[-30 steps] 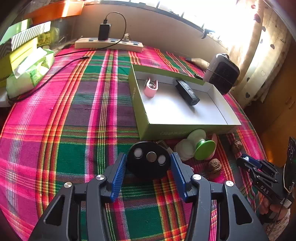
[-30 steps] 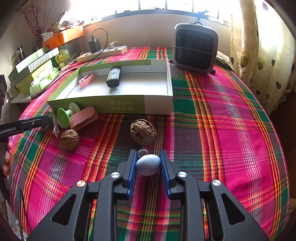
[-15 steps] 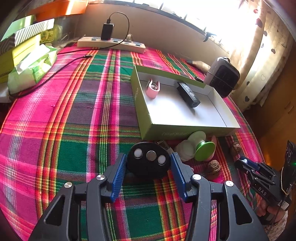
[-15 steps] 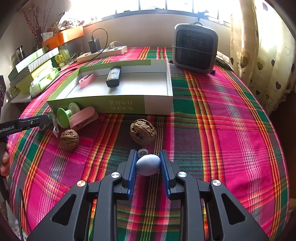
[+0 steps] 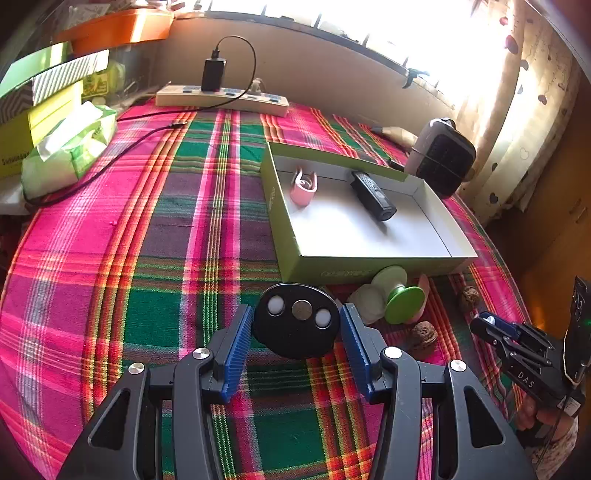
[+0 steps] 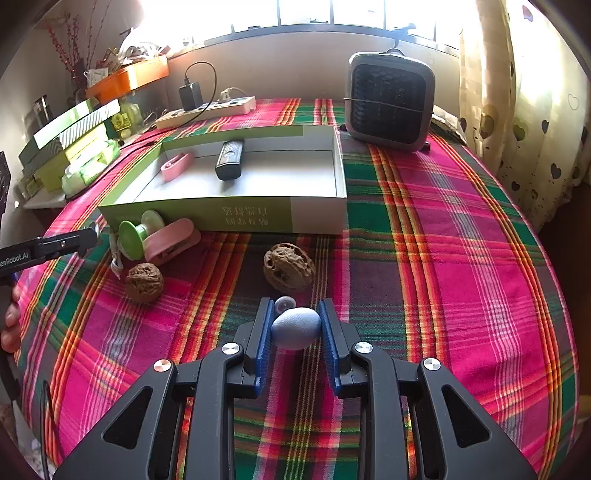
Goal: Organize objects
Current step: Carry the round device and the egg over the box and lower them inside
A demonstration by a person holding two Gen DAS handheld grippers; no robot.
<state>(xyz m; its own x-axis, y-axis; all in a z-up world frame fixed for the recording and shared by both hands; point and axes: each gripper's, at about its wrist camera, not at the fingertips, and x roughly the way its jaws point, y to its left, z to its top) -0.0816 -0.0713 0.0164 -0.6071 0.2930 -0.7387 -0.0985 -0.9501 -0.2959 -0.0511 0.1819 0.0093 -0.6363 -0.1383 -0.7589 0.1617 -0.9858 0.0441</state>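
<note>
Right gripper (image 6: 295, 328) pinches a pale blue egg-shaped object (image 6: 295, 328) over a plaid tablecloth (image 6: 443, 277); left gripper (image 5: 295, 328) clamps a black disc (image 5: 296, 320), also above the cloth. Beyond lie walnuts (image 6: 289, 266), a green box (image 6: 236, 218) with unreadable mirrored print, a heater (image 6: 389, 101), a sunlit window (image 6: 332, 14)

The right gripper (image 6: 295, 326) pinches a blue egg-shaped object (image 6: 295, 328) over the table (image 6: 443, 258), near a walnut (image 6: 289, 266) and the green box (image 6: 221, 218).
</note>
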